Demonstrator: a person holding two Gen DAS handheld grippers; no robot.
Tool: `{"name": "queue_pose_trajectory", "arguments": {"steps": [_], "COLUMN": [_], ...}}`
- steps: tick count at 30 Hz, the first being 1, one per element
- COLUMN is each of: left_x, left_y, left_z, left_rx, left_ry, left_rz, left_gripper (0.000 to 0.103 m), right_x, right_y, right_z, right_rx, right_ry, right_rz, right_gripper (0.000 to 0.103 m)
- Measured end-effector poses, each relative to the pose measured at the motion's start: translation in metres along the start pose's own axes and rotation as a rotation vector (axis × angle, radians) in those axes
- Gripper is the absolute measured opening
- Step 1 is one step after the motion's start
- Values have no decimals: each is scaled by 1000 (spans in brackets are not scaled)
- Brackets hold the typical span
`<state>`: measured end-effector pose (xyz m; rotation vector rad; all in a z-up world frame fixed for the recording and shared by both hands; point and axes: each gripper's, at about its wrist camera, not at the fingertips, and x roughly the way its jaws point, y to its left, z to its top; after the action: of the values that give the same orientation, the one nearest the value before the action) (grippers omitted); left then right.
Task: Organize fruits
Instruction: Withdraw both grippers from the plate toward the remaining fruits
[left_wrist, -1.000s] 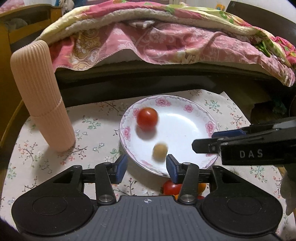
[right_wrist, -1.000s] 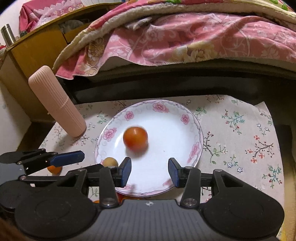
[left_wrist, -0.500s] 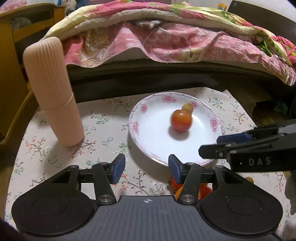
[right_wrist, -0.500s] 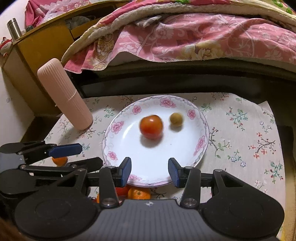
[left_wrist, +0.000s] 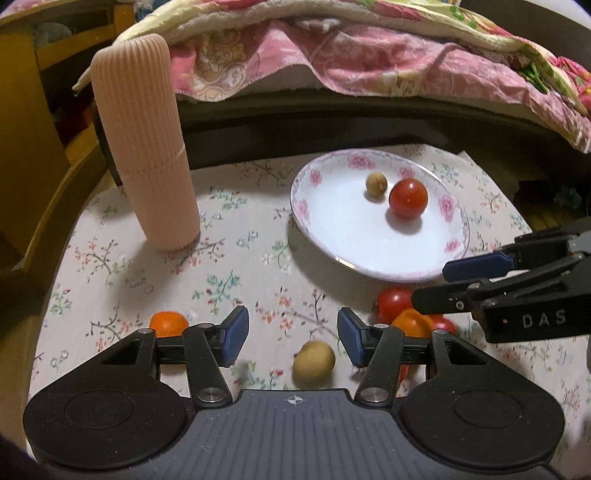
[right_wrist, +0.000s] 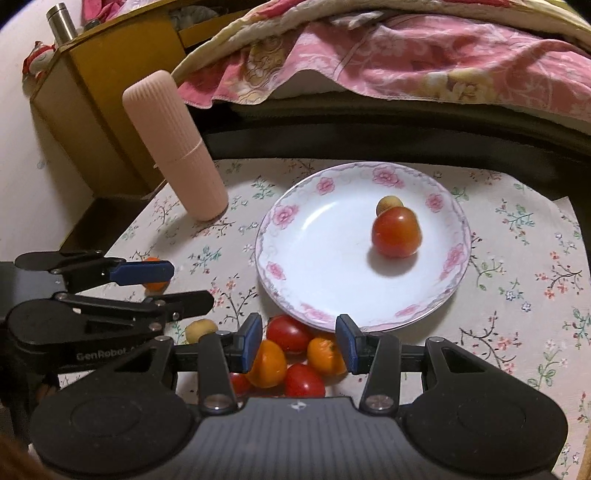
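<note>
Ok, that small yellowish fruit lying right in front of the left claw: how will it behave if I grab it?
The small yellowish fruit looks round and smooth, lying loose on the flat floral tablecloth, so a nudge would probably roll it. It seems small and likely light. The left claw is open wider than the fruit; closing off-centre might squirt it out.

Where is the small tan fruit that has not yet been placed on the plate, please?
The small tan fruit lies on the floral cloth between the left gripper fingers, short of the plate.
</note>
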<state>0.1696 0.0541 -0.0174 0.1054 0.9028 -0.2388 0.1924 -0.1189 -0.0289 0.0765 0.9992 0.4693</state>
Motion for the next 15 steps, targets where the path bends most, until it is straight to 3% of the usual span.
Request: {"name": "queue_pose_trajectory", "arguments": {"steps": [15], "left_x": [-7], "left_y": [8], "left_z": [-10], "left_rx": [22], "left_ry": [18], "left_rz": [6], "left_gripper": [67], "right_x": [10], "right_y": [20], "right_z": [-11], "right_rx": [-102], "right_ry": [56], "right_rz": [15], "right_gripper": [46]}}
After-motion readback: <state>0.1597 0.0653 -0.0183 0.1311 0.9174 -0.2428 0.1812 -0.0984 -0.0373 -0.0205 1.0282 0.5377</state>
